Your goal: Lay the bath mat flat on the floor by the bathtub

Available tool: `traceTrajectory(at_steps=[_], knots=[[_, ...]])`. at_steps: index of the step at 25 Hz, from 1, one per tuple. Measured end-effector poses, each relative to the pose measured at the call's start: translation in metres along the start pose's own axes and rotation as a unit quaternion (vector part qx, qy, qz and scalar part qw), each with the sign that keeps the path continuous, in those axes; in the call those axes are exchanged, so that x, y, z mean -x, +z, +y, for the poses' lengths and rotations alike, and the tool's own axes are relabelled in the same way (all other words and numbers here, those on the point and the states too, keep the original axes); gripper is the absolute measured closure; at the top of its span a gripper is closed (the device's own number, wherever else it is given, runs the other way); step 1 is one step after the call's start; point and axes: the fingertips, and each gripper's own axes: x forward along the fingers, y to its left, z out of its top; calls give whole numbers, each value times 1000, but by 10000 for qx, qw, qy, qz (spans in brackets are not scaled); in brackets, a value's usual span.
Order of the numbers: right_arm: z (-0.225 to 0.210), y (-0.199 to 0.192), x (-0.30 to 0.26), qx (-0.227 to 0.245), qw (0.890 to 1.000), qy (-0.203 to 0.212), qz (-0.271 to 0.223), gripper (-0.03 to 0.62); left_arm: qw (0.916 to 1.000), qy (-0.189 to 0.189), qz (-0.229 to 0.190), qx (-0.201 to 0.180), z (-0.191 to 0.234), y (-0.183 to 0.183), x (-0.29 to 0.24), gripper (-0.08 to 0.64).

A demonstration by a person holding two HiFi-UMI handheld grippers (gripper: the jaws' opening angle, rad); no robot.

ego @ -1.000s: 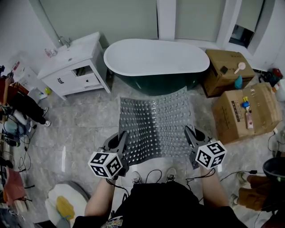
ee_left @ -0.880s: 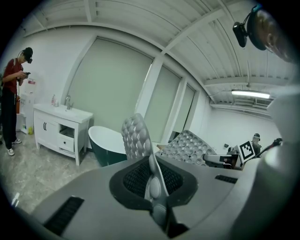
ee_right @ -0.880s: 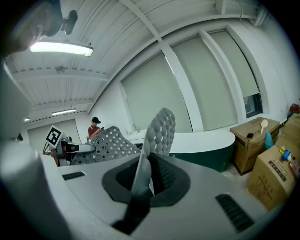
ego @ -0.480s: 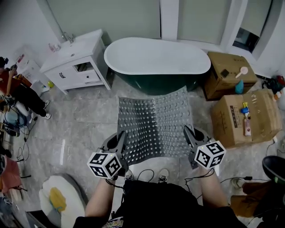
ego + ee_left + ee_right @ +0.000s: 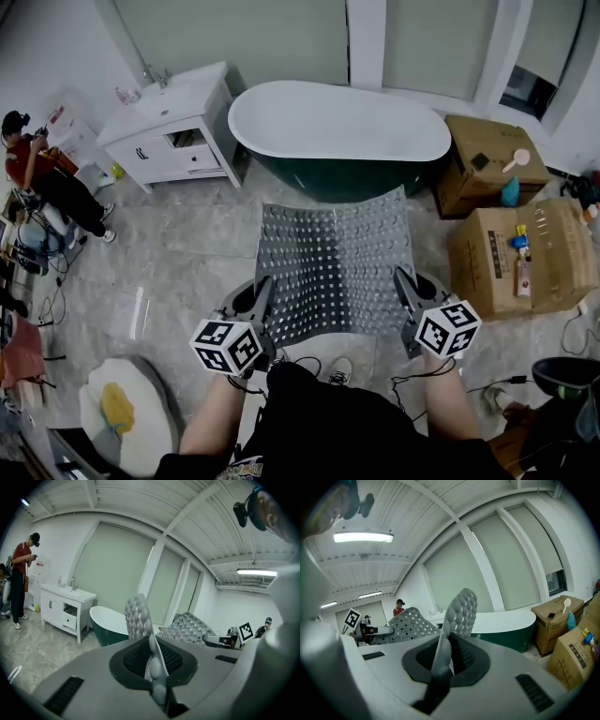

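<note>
1. Mat (image 5: 333,262) sits in the centre of the head view, held off the floor (image 5: 178,253) and spread between both grippers. Its far edge points at the tub (image 5: 337,122) in the upper centre.
2. Left gripper (image 5: 255,302), lower left of the mat: its fingers (image 5: 84,672) are clamped on the near left corner. In the left gripper view the mat edge is pinched thin between them and stands up above them.
3. Right gripper (image 5: 409,298), lower right of the mat: same grip on the near right corner, closed tight on the edge with no gap showing.
4. Can't tell whether the far edge touches the floor yet. It ends just in front of the tub base.
5. Handling, judged: grey, rubbery, full of holes and bumps. It curves and sags between the grips, so it is soft and floppy, and it looks light.
6. Grip, judged: the two near corners are the right hold, since they keep the width stretched. A single mid-edge pinch would likely let it fold.
7. Risk, judged: the far edge could curl under when lowered, and the bumpy surface may slip in a thin pinch.
</note>
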Motion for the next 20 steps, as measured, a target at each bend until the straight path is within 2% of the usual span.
traceTrajectory(at_steps=[10, 20], knots=[[-3, 5, -22, -39, 10000, -28, 12, 561, 10000, -51, 75, 29, 16, 6, -19, 531], [-4, 16, -90, -98, 9996, -256, 62, 561, 9995, -254, 201, 42, 78, 35, -62, 531]])
